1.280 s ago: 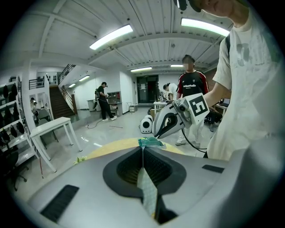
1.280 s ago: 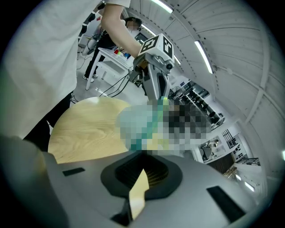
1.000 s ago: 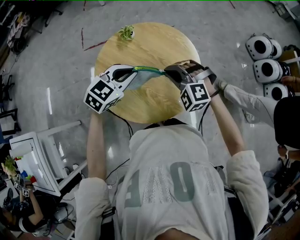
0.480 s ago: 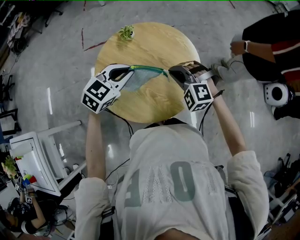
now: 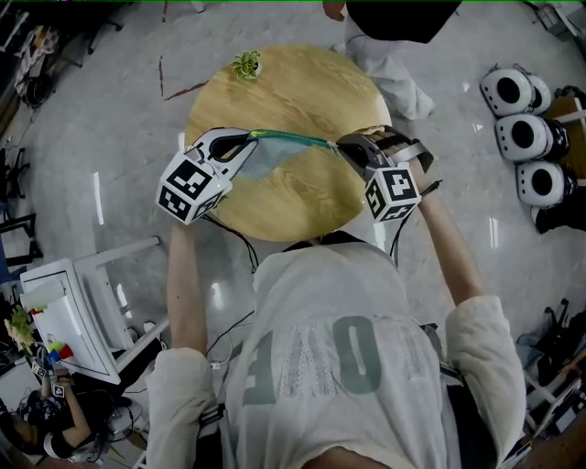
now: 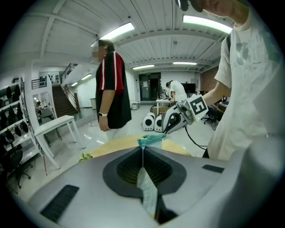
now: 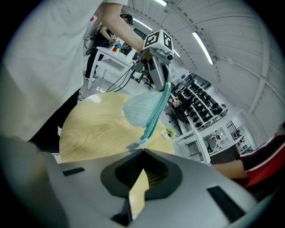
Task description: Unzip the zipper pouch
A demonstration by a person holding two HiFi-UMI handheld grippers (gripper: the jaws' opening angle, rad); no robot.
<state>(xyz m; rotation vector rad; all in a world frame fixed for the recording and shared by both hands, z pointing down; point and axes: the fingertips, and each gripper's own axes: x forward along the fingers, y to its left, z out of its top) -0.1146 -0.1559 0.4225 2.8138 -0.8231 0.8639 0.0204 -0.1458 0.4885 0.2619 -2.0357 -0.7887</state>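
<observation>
**Left hand-held gripper** (image 5: 249,137): jaws closed down narrow on the end of the zipper pouch (image 5: 273,156). A strip of its pale fabric runs back between the pads in the left gripper view. It probably serves as the anchor, keeping that end fixed so the slider has something to pull against.

**Right hand-held gripper** (image 5: 341,145): jaws fully together. The zipper pull (image 7: 133,144) meets their tip and appears pinched there, which suits drawing the slider along the teeth and away from the other hand.

**Zipper pouch**: pale mesh body with a green zipper (image 5: 295,138) along its upper edge. It hangs in the air between the two hand-held grippers, above the near half of the worktop (image 5: 302,82). The zipper line is drawn taut and nearly straight, while the body sags below it. Held taut, the slider is less likely to bunch the fabric. How much of the zipper is open cannot be read from here.

**Worktop**: round, light wood.

**Small plant** (image 5: 245,63): stands at the far rim, well apart from the pouch.

**Bystander** (image 5: 389,27): stands just beyond the far edge.
</observation>
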